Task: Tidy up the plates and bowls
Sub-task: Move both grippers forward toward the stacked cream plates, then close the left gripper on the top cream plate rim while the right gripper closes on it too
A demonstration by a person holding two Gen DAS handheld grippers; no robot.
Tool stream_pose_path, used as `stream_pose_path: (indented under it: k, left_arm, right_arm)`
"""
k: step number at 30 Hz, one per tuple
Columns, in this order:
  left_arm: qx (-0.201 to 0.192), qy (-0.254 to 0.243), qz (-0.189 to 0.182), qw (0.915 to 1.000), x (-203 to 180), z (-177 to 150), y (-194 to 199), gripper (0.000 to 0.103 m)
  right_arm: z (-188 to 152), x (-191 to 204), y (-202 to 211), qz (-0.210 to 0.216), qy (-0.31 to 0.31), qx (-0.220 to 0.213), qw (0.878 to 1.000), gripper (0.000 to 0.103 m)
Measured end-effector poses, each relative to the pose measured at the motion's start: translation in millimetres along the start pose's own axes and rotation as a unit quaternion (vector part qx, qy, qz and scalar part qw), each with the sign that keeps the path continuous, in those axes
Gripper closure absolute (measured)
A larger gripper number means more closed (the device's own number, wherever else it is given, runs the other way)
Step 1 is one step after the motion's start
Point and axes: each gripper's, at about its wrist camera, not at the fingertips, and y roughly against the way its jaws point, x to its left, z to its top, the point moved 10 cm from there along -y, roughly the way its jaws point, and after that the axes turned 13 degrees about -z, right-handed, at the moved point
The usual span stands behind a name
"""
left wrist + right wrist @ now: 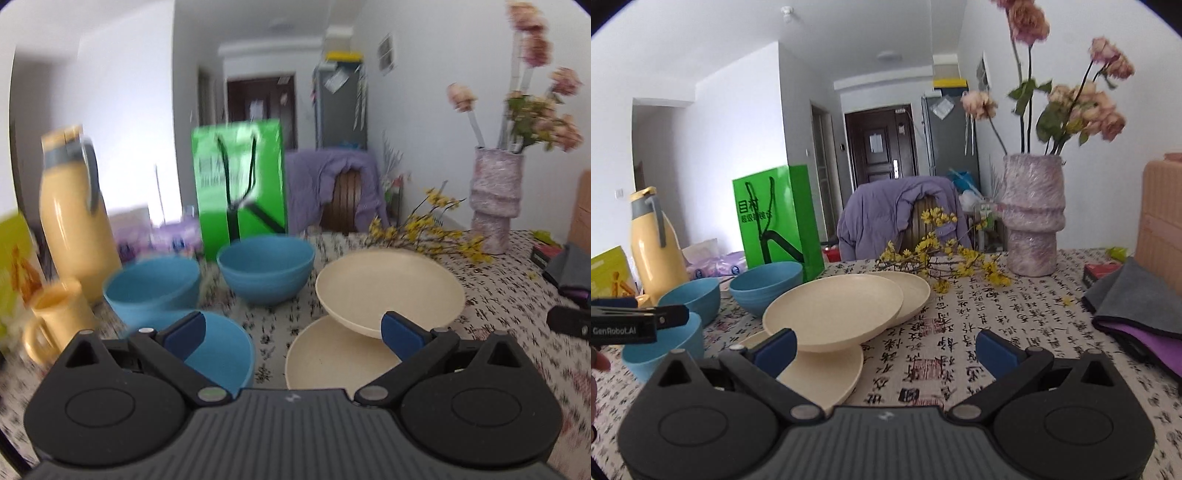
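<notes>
Three blue bowls stand on the patterned tablecloth: a near bowl [225,354], a left bowl [155,291] and a far bowl [266,269]. To their right a cream plate [388,291] rests tilted on another cream plate [332,362]. My left gripper [293,334] hovers open above the gap between the near bowl and the plates, holding nothing. In the right wrist view the top plate [834,310] leans on a lower plate [827,373], with a third plate [916,291] behind. My right gripper [884,349] is open and empty, just right of the plates.
A yellow thermos [74,221] and yellow mug [59,325] stand at the left, with a green bag [240,184] behind the bowls. A yellow flower branch [942,258], a pink vase [1032,218] and folded cloths [1137,306] occupy the right side. A chair with a purple jacket [886,214] is beyond the table.
</notes>
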Motion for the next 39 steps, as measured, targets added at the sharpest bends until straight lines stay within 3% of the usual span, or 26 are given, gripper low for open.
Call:
stream_pose_path:
  k: [3,9,17,21,23,25,30,35,39]
  left_arm:
    - [0.028,0.042,-0.015,0.9986,10.4,2.2,-25.5,0.000]
    - [0.061,0.057,-0.003,0.9966,22.9,7.2,-66.6,0.000]
    - [0.067,0.082,-0.005,0.9944,23.5,17.4,-107.5,0.000]
    - [0.079,0.094,0.010,0.9924,30.7,15.7,-127.5,0.010]
    - [0.091,0.097,0.017,0.9910,33.0,11.8,-137.4,0.022]
    - [0.097,0.097,0.017,0.9903,33.2,8.4,-144.1,0.027]
    - [0.114,0.096,0.025,0.9886,35.1,-2.8,-164.7,0.030]
    - [0.129,0.129,0.001,0.9832,32.0,-5.0,-179.6,0.045]
    - [0.120,0.106,-0.003,0.9871,23.0,-2.0,-187.0,0.057]
  right_arm:
    - [5.5,-2.4,-30.3,0.016,-0.030,0.038,0.999,0.000]
    - [12.8,-10.4,-86.6,0.008,-0.069,0.083,0.994,0.000]
    - [17.1,9.3,-141.2,0.036,-0.078,0.091,0.992,0.001]
    - [14.3,19.1,-160.0,0.046,-0.086,0.098,0.990,0.016]
    - [12.0,22.7,-168.3,0.047,-0.093,0.101,0.989,0.022]
    - [9.4,24.6,-174.9,0.050,-0.104,0.105,0.988,0.031]
    - [-4.8,26.9,-192.7,0.053,-0.111,0.120,0.985,0.070]
    - [-9.6,17.5,-200.2,0.052,-0.124,0.121,0.983,0.088]
    - [-8.4,15.7,-201.1,0.051,-0.126,0.118,0.984,0.089]
